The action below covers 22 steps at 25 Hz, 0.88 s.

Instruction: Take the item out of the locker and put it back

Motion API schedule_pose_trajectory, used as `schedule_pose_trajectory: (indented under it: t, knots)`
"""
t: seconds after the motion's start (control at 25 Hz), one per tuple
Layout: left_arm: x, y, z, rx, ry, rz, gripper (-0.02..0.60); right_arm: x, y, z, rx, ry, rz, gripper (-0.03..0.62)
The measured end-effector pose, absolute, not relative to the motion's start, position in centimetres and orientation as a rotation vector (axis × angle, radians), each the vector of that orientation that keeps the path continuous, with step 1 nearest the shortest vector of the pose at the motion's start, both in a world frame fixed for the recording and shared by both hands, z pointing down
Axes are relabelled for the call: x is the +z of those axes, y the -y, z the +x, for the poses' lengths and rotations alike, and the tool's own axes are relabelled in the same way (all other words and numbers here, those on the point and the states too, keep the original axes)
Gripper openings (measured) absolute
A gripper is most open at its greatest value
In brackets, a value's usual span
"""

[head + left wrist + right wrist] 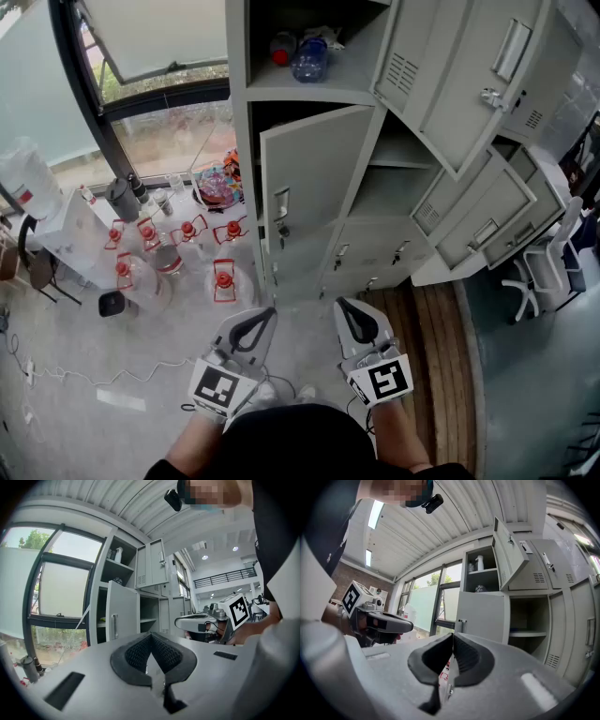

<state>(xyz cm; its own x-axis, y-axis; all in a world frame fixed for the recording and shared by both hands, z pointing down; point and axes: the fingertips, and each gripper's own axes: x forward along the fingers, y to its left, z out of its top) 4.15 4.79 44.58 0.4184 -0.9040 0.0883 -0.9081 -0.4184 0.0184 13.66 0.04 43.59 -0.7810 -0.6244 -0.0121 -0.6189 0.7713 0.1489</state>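
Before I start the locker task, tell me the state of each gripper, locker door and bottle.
Left gripper, shut, empty.
Right gripper, shut, empty.
Grey metal top locker door, swung open.
Grey middle locker door, half open.
Clear plastic bottle, upright on the top shelf.

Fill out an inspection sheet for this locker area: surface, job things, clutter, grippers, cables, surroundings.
Surface: grey floor, with a wooden strip in front of the lockers.
Job's things: grey locker unit, several doors open; two bottles on the shelf of the top open compartment, not yet taken out.
Clutter: water jugs with red handles, grouped on the floor by the window.
Grippers: left gripper shut, nothing between its jaws; right gripper shut, empty; both held level, short of the lockers.
Cables: a thin cable trails across the floor at the left.
Surroundings: window left of the lockers; white office chair at the right.
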Motion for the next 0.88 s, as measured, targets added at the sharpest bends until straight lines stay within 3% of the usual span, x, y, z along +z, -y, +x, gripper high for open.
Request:
schedule_pose_trajectory:
  t: [0.88]
  knots:
    - [45.3,-1.0,8.5,0.144,1.757,2.532,0.006,43.9,3.8,17.7,-0.231,3.026,0.934,0.000]
